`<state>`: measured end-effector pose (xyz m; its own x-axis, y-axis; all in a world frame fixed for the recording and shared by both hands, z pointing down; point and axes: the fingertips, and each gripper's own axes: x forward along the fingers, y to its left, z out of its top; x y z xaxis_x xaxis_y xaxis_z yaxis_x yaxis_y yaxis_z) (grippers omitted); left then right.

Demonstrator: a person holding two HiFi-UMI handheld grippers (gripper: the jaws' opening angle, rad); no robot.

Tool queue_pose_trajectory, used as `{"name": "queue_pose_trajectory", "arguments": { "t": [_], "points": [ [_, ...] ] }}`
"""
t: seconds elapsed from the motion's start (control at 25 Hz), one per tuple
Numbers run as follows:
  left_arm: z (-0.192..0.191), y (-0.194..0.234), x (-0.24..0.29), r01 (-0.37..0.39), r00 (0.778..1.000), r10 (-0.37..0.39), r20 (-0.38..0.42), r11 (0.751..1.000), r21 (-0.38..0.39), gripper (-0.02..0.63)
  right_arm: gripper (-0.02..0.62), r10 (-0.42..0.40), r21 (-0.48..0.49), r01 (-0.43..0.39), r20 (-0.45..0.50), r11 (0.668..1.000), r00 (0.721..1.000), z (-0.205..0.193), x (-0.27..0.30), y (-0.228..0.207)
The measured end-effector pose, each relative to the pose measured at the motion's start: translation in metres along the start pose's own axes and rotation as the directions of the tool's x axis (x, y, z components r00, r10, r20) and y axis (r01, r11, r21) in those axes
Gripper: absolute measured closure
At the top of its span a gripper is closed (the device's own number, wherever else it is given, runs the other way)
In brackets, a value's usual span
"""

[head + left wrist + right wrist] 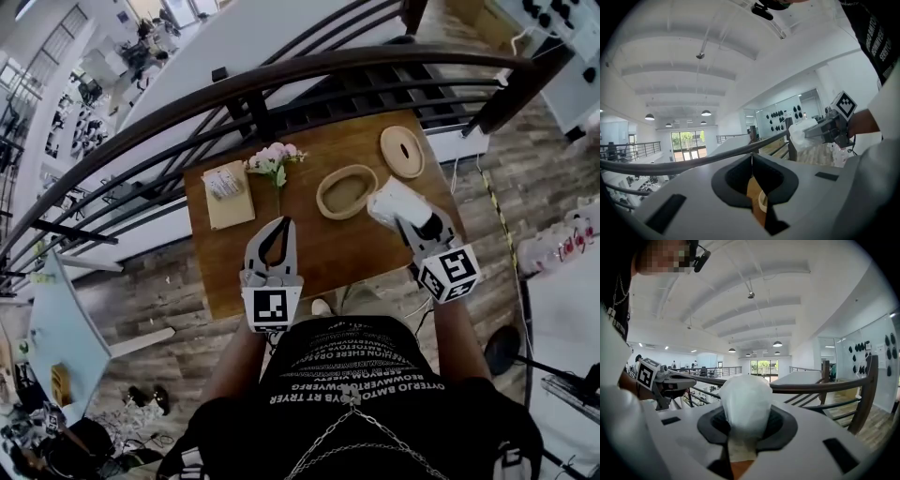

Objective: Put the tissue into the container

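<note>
Tissue (386, 199), white and bunched, clamped between the right gripper's (744, 425) jaws at centre right, just right of the oval wooden container (321, 197), whose inside shows bare wood. Slotted lid (401, 151) lies at upper right. Left gripper (281, 223), lower centre: jaws together, empty.

**A:** Where's the tissue (392, 202)?

**B:** It's bunched into a white, crumpled wad, pinched in the right claw (412, 223). It bulges out past the tips. From the head view it sits over the right side of the tabletop (319, 253), just beside the container (346, 191) and not touching it.

**A:** What does the container look like?

**B:** A shallow oval bowl of pale wood, upright and open, with its darker inside showing. It stands near the middle of the brown tabletop.

**A:** And its lid (402, 151)?

**B:** Off. It's a flat oval disc of the same pale wood with a slot in its middle. It lies flat beyond the bowl and to its right, near it but apart.
</note>
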<state>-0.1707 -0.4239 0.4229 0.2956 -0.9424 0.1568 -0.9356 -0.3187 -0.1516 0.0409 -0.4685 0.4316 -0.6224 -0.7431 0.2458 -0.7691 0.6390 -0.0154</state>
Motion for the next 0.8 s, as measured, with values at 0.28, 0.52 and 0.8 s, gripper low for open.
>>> {"name": "queue_pose_trajectory", "arguments": {
  "t": [0.28, 0.52, 0.8],
  "points": [
    [0.0, 0.012, 0.038, -0.036, 0.999, 0.036, -0.015, 0.999, -0.009, 0.577, 0.48, 0.074, 0.016, -0.073, -0.069, 0.997, 0.995, -0.033, 0.051, -0.029],
    [-0.005, 0.019, 0.074, -0.071, 0.996, 0.07, -0.049, 0.997, -0.008, 0.577, 0.48, 0.163, 0.045, -0.158, -0.182, 0.986, 0.97, -0.083, 0.105, -0.052],
    [-0.02, 0.025, 0.11, -0.105, 0.987, 0.104, -0.119, 0.994, -0.006, 0.577, 0.479, 0.327, 0.069, -0.324, -0.349, 0.943, 0.878, -0.161, 0.166, -0.052]
  ]
}}
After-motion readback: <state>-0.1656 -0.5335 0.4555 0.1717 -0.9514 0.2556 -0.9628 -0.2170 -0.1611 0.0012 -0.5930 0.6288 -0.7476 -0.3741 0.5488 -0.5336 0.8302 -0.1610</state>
